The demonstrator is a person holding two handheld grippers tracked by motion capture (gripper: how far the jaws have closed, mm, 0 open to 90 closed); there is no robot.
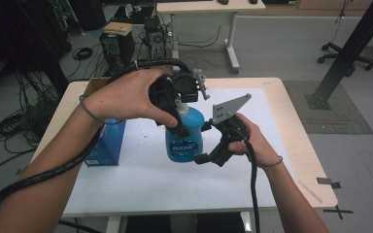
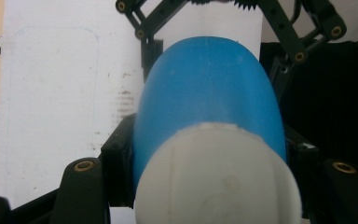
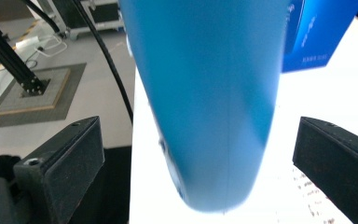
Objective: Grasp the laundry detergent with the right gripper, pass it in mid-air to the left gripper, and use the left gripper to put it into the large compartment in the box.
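The blue bottle, held up over the white counter, looks like smooth, rigid plastic, probably slippery and weighty with liquid; the neck under the white cap seems the surest hold. The left gripper, pointing down, pinches there. The right gripper, tilted up from below, has its fingers spread around the base. A blue box stands behind.

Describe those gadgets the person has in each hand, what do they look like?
Both are black handheld tools with two blocky black jaws on hinged links fastened by brass-coloured rivets. The right gripper carries a grey three-cornered plate with small holes on top and trails a thin black cable. The left gripper trails a thick ribbed black hose. The forearms are bare, with a thin band around each wrist.
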